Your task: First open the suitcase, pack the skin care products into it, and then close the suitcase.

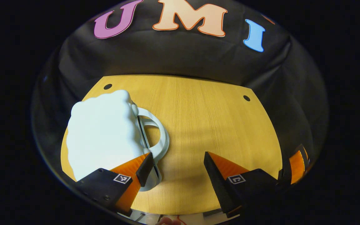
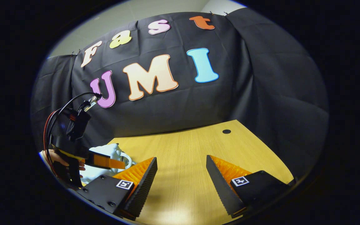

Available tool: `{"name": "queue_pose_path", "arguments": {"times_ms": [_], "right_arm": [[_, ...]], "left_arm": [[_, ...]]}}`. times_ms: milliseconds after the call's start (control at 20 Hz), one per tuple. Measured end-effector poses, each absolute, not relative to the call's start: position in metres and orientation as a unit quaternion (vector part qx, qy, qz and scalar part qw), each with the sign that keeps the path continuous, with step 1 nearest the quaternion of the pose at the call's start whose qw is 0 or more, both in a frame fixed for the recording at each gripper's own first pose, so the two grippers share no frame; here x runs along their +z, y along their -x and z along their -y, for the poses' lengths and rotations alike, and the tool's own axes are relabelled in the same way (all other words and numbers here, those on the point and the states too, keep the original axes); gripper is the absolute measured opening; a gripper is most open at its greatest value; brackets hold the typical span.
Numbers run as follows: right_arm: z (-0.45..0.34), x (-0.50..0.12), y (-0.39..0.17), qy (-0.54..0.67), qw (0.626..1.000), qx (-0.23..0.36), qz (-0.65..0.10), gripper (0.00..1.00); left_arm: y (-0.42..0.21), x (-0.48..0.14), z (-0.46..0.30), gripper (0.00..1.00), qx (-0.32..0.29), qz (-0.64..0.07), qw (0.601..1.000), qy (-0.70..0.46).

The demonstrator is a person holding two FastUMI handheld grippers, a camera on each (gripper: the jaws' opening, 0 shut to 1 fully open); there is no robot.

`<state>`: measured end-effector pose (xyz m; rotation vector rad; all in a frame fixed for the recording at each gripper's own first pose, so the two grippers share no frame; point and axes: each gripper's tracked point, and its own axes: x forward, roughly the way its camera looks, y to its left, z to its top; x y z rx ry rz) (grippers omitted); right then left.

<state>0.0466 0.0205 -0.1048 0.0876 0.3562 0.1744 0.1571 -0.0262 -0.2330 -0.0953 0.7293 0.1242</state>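
A small pale cloud-shaped suitcase (image 1: 105, 134) lies closed on the wooden table (image 1: 205, 118), its curved handle (image 1: 162, 137) pointing toward the table's middle. My left gripper (image 1: 178, 154) is open; its left finger sits over the case's near corner by the handle, and its right finger is over bare wood. In the right gripper view, my right gripper (image 2: 181, 157) is open above the table (image 2: 183, 143) with nothing between its fingers. Far left in that view, a hand (image 2: 55, 157) holds the left gripper (image 2: 105, 162) over the suitcase (image 2: 112, 150).
Black cloth walls close the table at the back and the sides. Two small dark holes (image 1: 107, 86) (image 1: 246, 98) mark the table's far corners. One finger of the right gripper (image 1: 297, 164) pokes in at the right table edge. Bare wood stretches right of the suitcase.
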Motion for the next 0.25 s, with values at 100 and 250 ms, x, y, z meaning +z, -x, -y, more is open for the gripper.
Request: {"name": "queue_pose_path", "arguments": {"times_ms": [100, 250], "right_arm": [[-0.0191, -0.103, -0.045, -0.04, 0.98, 0.087, -0.175, 0.98], [-0.0175, -0.1017, -0.0431, -0.04, 0.981, 0.085, -0.172, 0.98]], "left_arm": [[-0.1517, -0.2374, 0.0313, 0.96, 0.058, -0.367, 0.927, 0.043], [-0.1473, -0.2344, 0.0328, 0.96, 0.059, -0.366, 0.928, 0.039]]}}
